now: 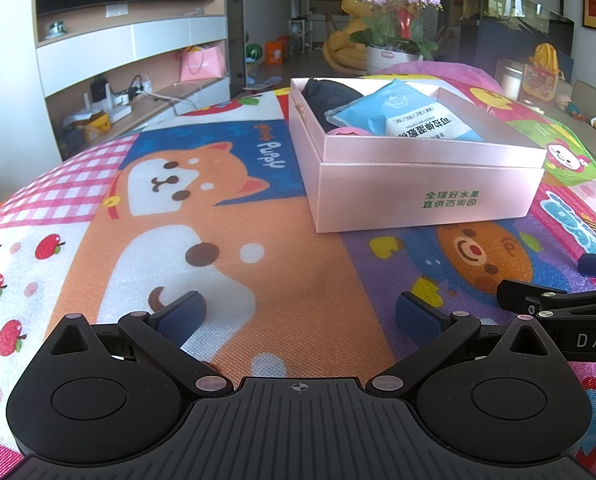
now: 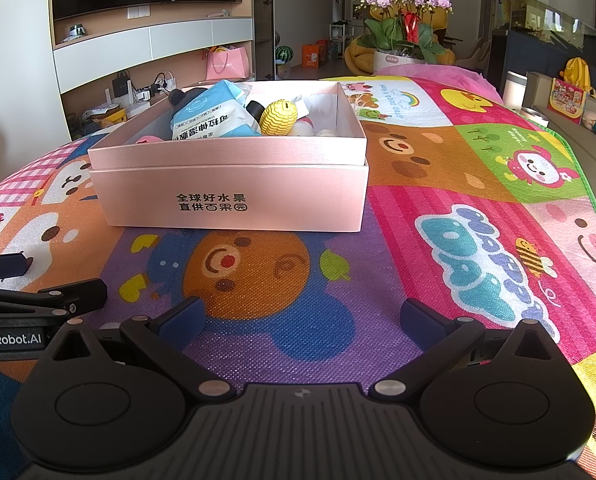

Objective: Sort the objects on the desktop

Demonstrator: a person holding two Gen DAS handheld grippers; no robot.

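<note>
Box: a pink box [image 2: 234, 196] of smooth, satin-finished card is seen, rectangular, with an inner tray rising above an outer sleeve; dark Chinese lettering is printed on its near wall.
Box position: it is set on the desk, ahead of both hand-held grippers and well apart from them.
Contents, packet: a blue and white soft plastic packet [image 2: 214, 114] is leaned across the box, printed with Chinese characters.
Contents, corn toy: a yellow corn-shaped toy [image 2: 279, 117] with a ribbed, kernelled surface is lodged beside the packet.
Contents, dark item: a dark cloth-like item [image 1: 330, 98] is tucked at the far end; what it is cannot be told.
Contents, others: a black cap, a pink rounded piece and pale rounded pieces are partly hidden by the wall.
Mat: the desk is covered by a play mat [image 2: 458, 184] of woven-looking, dimpled texture, printed with cartoon dogs, bears, apples and clouds.
Left hand-held gripper: the left hand-held gripper [image 1: 298, 316] is held low over the mat, its blue-padded fingers spread wide with nothing between them.
Right hand-held gripper: the right hand-held gripper [image 2: 302, 316] is likewise spread apart and empty, just beside the left one.
Background: a pot of purple orchids [image 2: 406, 4] is seen beyond the desk.
</note>
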